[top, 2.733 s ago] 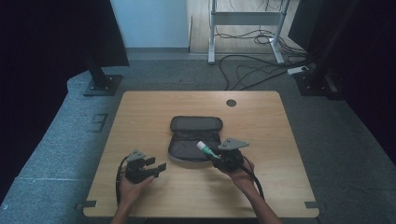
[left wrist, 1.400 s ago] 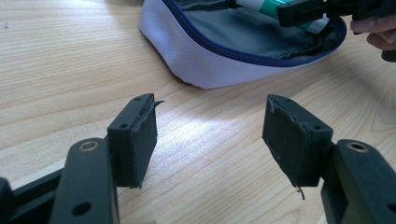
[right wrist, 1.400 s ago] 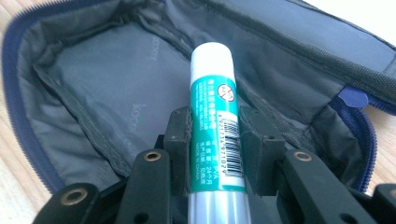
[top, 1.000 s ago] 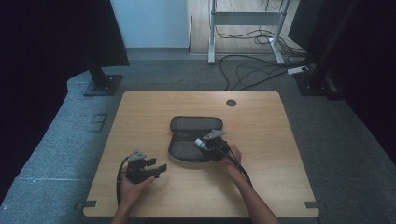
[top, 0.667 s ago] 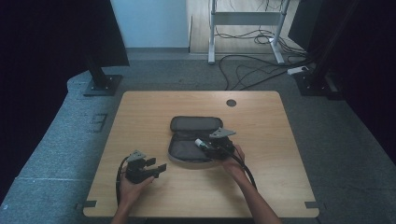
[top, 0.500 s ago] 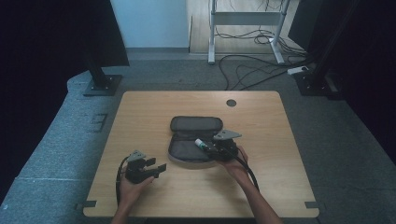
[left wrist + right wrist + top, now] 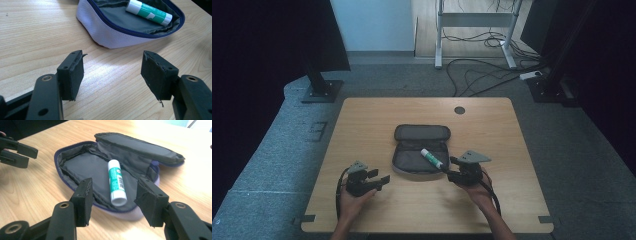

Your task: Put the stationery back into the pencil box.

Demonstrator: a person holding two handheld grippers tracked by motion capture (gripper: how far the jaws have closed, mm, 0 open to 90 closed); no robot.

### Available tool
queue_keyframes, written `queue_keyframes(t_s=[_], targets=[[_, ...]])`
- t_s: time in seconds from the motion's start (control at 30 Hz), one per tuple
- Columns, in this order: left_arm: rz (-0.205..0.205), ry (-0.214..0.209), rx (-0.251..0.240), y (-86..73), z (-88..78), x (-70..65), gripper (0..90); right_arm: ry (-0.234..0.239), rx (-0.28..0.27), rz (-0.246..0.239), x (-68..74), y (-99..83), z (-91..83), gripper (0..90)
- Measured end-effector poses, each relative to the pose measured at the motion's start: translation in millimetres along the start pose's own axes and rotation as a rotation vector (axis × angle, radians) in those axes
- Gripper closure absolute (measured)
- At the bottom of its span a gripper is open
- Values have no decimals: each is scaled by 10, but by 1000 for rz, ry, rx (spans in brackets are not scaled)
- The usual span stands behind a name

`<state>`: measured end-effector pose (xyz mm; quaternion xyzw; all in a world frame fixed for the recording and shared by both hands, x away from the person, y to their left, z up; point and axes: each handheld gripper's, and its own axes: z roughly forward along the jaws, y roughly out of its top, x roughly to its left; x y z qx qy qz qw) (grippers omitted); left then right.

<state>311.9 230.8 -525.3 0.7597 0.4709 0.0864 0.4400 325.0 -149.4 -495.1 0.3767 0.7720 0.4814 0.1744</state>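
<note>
Lying inside an open soft pouch near the middle of a pale wood-grain table: a small glue stick, round in section, white at both ends with a green printed band, slanting across the dark grey fabric lining toward 5 o'clock. Seen in the right gripper view with its blunt white end close to the zip edge, barcode print facing up. Showing a lilac woven outer skin, a blue zip line and a padded flap folded back toward 12 o'clock. Standing apart with nothing between them, having just opened a little: jaws of the right gripper, square black foam pads frayed at the corners, just short of the stick at about 4 o'clock from the pouch. Resting at 8 o'clock from the pouch: left gripper, jaws wide over bare wood. Cut off at the bottom of the high view: both forearms. Blurred beyond reading: lettering on the stick.
</note>
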Motion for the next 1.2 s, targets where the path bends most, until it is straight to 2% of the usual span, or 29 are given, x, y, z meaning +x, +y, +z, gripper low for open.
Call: queue_keyframes(t_s=[0.17,0.3,0.5,0.7,1.03,1.2], targets=[[1,0,5,-3,5,-3,349,-10,-5,4,2,-160,-187,471],[4,1,6,-4,5,0,348,-9,-7,10,11,-259,-269,468],[-2,3,5,-9,-1,6,348,-8,0,20,5,-391,-339,466],[0,4,7,-9,-3,8,343,-13,36,37,-33,-563,-355,463],[0,4,7,-10,-9,19,342,-12,33,39,-55,-567,-368,455],[-2,5,6,-10,-16,16,341,-16,63,25,-61,-578,-337,420]])
